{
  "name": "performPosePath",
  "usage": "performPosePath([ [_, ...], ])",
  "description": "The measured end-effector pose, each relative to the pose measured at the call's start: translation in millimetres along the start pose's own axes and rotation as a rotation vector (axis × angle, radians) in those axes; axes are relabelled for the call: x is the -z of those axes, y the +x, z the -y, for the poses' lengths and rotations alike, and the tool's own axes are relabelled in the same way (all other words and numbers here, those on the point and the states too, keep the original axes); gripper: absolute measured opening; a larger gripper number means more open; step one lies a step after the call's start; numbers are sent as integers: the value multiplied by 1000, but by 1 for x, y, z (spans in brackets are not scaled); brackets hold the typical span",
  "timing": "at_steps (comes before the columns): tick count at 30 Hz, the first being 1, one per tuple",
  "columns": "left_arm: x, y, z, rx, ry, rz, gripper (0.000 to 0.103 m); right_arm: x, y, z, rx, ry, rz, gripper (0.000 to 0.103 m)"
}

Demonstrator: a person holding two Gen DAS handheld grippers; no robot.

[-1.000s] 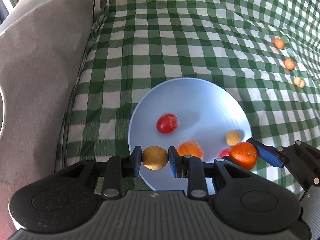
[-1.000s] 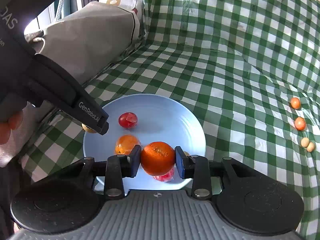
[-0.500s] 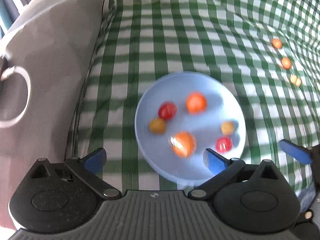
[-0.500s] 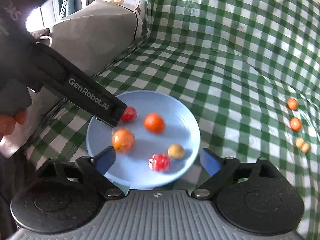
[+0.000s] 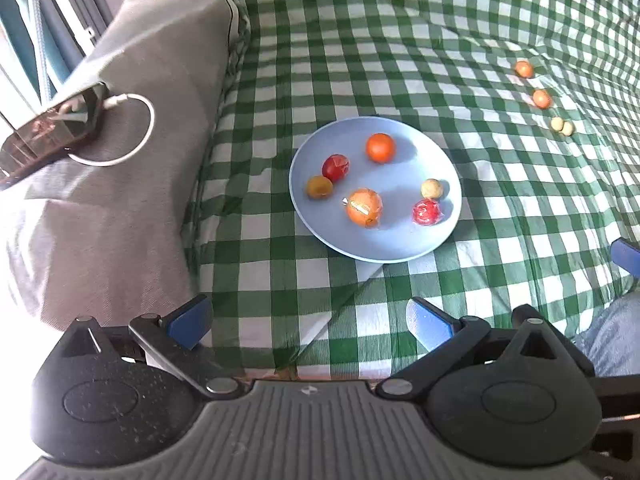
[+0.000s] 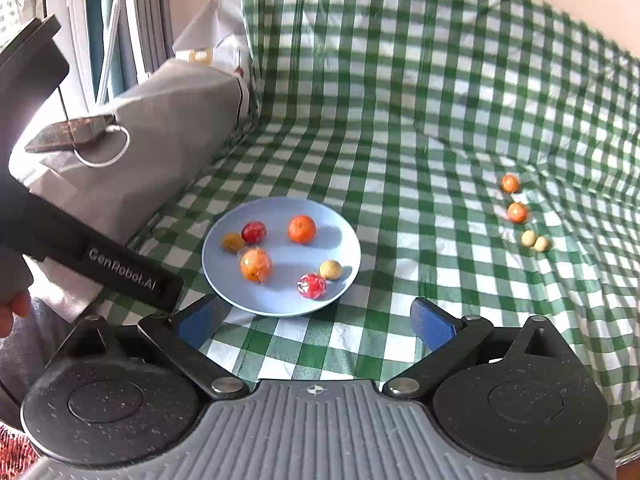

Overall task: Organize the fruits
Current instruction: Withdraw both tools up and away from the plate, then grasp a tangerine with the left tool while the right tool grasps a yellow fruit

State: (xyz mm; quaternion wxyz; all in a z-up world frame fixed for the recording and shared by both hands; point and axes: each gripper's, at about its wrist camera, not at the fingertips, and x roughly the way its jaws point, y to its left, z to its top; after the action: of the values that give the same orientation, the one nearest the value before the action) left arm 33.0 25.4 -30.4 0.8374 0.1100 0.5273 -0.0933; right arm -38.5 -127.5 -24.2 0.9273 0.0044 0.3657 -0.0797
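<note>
A light blue plate (image 5: 372,256) (image 6: 344,240) lies on the green checked cloth and holds several fruits. Among them are an orange (image 5: 380,147) (image 6: 302,229), a brownish-yellow fruit (image 5: 319,187) (image 6: 233,242) and a red one (image 5: 335,167). Two small orange fruits (image 5: 541,99) (image 6: 517,212) and two pale ones (image 5: 557,124) (image 6: 528,237) lie loose on the cloth to the right. My left gripper (image 5: 308,320) is open and empty, short of the plate's near rim. My right gripper (image 6: 314,320) is also back from the plate; its jaws are opening with nothing between them.
A grey cushion (image 5: 132,184) stands left of the plate, with a phone (image 5: 52,132) and a white cable on top. The left gripper's black finger (image 6: 132,276) crosses the right wrist view at left. A person's jeans (image 5: 612,340) show at lower right.
Both grippers have opened, letting the brownish-yellow fruit and the orange go onto the plate. Both have pulled back and up from the plate.
</note>
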Motion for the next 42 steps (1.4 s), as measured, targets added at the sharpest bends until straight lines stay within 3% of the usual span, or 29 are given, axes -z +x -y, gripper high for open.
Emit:
performPosePath([
  [15,13,-41,4,-27,15,91,103,6,-39,-8,15,2,89,101],
  [30,6,-34,1,-28,22,58,103,9,-34,2,5,32,85,102],
  [34,-6,-23,7,-54,27,32,103,10,-22,30,55,95,84,102],
  [42,-47,11,39,-92,62,-15,103,15,37,142,304,262,71,102],
])
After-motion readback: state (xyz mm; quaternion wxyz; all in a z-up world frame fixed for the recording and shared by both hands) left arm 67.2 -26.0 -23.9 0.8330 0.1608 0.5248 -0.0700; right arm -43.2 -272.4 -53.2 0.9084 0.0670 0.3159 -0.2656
